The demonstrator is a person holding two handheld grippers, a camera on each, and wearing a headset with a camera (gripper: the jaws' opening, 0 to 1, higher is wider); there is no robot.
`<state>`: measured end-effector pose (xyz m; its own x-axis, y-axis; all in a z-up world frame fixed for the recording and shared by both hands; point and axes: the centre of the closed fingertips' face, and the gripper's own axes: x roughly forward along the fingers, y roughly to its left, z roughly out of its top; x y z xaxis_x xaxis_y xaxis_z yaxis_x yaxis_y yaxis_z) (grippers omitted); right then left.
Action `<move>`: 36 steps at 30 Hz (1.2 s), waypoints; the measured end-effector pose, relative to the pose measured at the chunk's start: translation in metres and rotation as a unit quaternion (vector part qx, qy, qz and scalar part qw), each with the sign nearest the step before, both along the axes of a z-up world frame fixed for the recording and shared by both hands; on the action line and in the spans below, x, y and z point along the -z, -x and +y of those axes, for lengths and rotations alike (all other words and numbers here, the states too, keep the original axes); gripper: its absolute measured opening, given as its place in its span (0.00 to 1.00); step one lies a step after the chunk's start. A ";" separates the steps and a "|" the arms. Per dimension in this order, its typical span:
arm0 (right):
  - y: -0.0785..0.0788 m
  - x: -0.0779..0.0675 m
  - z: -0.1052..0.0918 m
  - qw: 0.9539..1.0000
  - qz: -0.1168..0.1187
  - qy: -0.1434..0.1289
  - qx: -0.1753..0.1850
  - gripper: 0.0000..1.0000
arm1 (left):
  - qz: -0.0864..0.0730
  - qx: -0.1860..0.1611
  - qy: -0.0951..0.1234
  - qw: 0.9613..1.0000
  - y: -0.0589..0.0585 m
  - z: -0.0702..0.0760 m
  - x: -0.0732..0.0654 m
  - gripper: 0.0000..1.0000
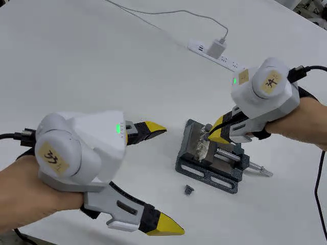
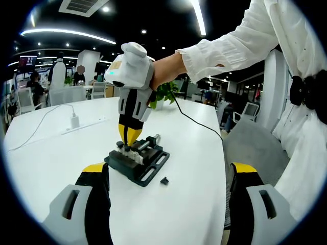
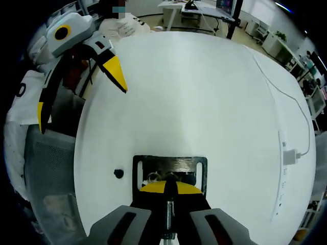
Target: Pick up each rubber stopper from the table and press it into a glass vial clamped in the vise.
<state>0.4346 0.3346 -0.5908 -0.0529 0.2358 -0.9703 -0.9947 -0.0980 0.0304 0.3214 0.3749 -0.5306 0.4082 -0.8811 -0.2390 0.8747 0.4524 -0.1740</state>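
Note:
A dark metal vise (image 1: 204, 171) (image 2: 138, 166) (image 3: 140, 163) stands on the white table and clamps clear glass vials (image 1: 200, 149) (image 3: 152, 177). My right gripper (image 1: 215, 131) (image 2: 127, 137) (image 3: 166, 186) hangs right over the vise, its yellow tips shut and touching a grey stopper (image 1: 208, 127) on top of a vial. One loose dark rubber stopper (image 1: 188, 190) (image 2: 164, 180) (image 3: 118, 173) lies on the table just in front of the vise. My left gripper (image 1: 161, 176) (image 2: 168, 171) (image 3: 82, 97) is held wide open above the table to the vise's left, with nothing in it.
A white power strip (image 1: 214, 53) (image 2: 76, 122) (image 3: 283, 153) with a plugged-in charger and cable lies at the far side of the table. The vise's screw handle (image 1: 258, 169) sticks out to the right. Chairs and people are beyond the table in the left gripper view.

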 end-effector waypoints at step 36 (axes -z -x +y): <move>0.001 0.004 0.001 0.999 0.001 0.045 -0.006 0.00 | -0.005 -0.003 0.008 1.000 -0.007 -0.001 -0.003 0.96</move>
<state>0.4335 0.3354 -0.5951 -0.0576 0.1461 -0.9876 -0.9935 -0.1057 0.0423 0.3282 0.3740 -0.5276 0.4150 -0.8824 -0.2218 0.8738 0.4545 -0.1730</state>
